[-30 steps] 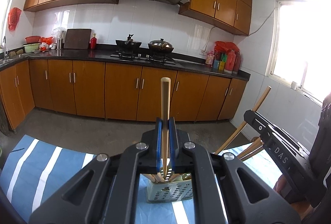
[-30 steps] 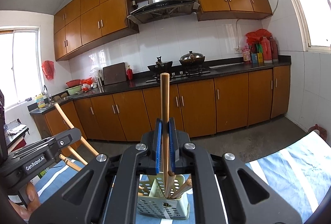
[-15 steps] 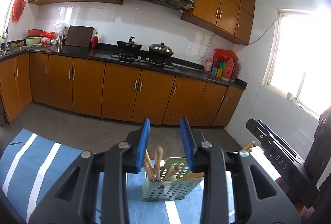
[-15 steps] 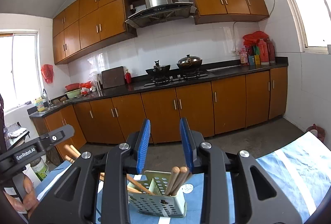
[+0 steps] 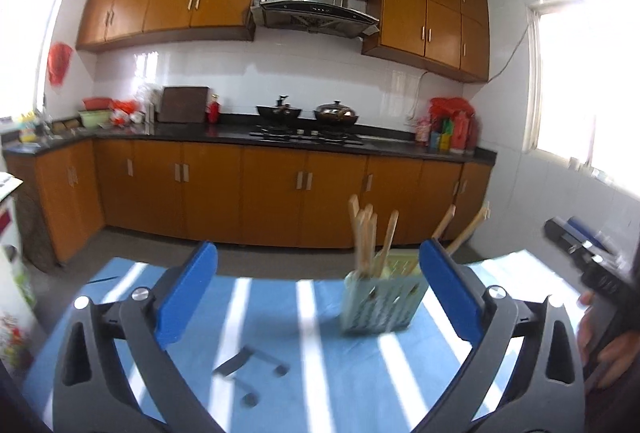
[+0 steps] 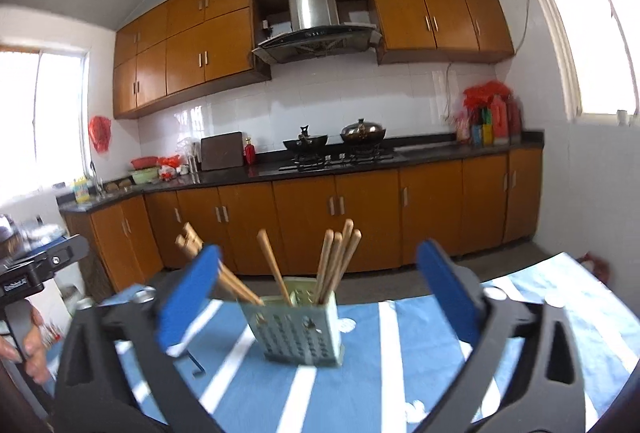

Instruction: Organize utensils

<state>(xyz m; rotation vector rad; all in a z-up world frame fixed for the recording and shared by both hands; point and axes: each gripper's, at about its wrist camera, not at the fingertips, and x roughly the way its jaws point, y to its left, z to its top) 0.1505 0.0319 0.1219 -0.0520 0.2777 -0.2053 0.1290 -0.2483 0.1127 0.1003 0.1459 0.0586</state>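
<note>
While both the left gripper [image 5: 316, 293] and right gripper [image 6: 316, 293] have just spread their fingers and grip nothing, the chopsticks [image 6: 334, 261] stand in the green holder [image 6: 298, 329] on the blue-striped worktop [image 6: 400, 353]; beyond run wooden cabinets [image 6: 360, 217] and a stove [image 6: 336, 157]

A home kitchen: orange-brown wooden cabinets [image 6: 304, 209] run under a dark counter [image 6: 440, 153], a steel range hood [image 6: 316, 21] hangs over a gas hob [image 6: 336, 159] with 2 pots [image 6: 362, 131], against white wall tiles [image 6: 360, 101].
</note>
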